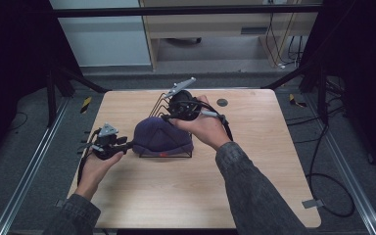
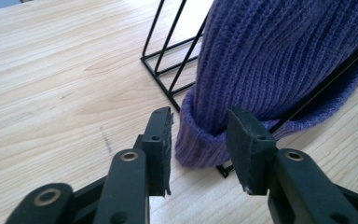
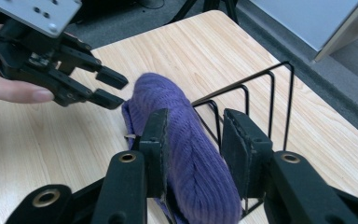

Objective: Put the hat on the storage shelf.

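Purple knitted beanie [image 1: 159, 136] sits mid-bench [image 1: 176, 196], draped over a black wire rack [image 1: 174, 154] that stands on the wood. Its folded cuff faces my left side and its crown lies toward the rack's upright loops.

My left hand-held gripper [image 2: 199, 137] is low, just above the bench, jaws spread apart. The beanie's cuff [image 2: 200, 144] lies in the gap between them; I cannot tell whether either pad touches the knit. One thin rack wire crosses in front of the right-hand jaw.

My right hand-held gripper [image 3: 193, 144] comes in from above the far end of the beanie, jaws also parted, released. The crown bulges up between them; the rack's wire loops [image 3: 261, 93] stand just beyond. Contact with the knit: cannot tell.

In the right gripper view the left hand-held gripper shows at the cuff end, parted.
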{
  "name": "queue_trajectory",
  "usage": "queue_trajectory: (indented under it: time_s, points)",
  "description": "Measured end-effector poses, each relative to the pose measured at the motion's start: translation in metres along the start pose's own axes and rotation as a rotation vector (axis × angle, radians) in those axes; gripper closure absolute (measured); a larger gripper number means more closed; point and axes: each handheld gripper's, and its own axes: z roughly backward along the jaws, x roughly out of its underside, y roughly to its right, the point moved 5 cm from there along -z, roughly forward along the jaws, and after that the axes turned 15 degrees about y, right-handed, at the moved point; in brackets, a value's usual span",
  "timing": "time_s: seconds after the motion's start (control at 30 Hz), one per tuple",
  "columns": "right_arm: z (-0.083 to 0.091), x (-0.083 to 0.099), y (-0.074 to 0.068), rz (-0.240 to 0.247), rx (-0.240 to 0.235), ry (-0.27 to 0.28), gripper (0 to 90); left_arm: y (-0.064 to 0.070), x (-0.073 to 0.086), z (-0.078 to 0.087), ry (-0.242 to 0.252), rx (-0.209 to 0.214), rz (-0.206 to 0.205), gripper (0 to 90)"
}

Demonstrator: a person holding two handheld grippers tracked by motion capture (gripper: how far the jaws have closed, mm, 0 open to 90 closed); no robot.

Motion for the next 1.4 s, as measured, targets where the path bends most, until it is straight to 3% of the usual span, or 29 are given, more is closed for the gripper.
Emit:
queue_trajectory:
  time_s: [0.37, 0.47, 0.7, 0.83, 1.4]
  points:
    - [0.019, 0.004, 0.007, -0.014, 0.029, 0.015, 55.7, -0.007, 0.000, 0.014, 0.016, -0.095, 0.016, 39.6]
    - [0.023, 0.006, 0.009, -0.018, 0.035, 0.017, 53.0, -0.010, 0.006, 0.014, 0.001, -0.116, 0.038, 32.2]
    - [0.034, 0.012, 0.015, -0.039, 0.066, 0.018, 43.5, -0.013, 0.020, 0.012, -0.052, -0.132, 0.046, 16.6]
    - [0.041, 0.016, 0.018, -0.043, 0.091, 0.027, 37.8, -0.020, 0.026, 0.013, -0.064, -0.154, 0.074, 12.8]
    - [0.088, 0.046, 0.044, -0.090, 0.241, 0.081, 14.4, -0.032, 0.049, 0.010, -0.153, -0.160, 0.078, 6.5]
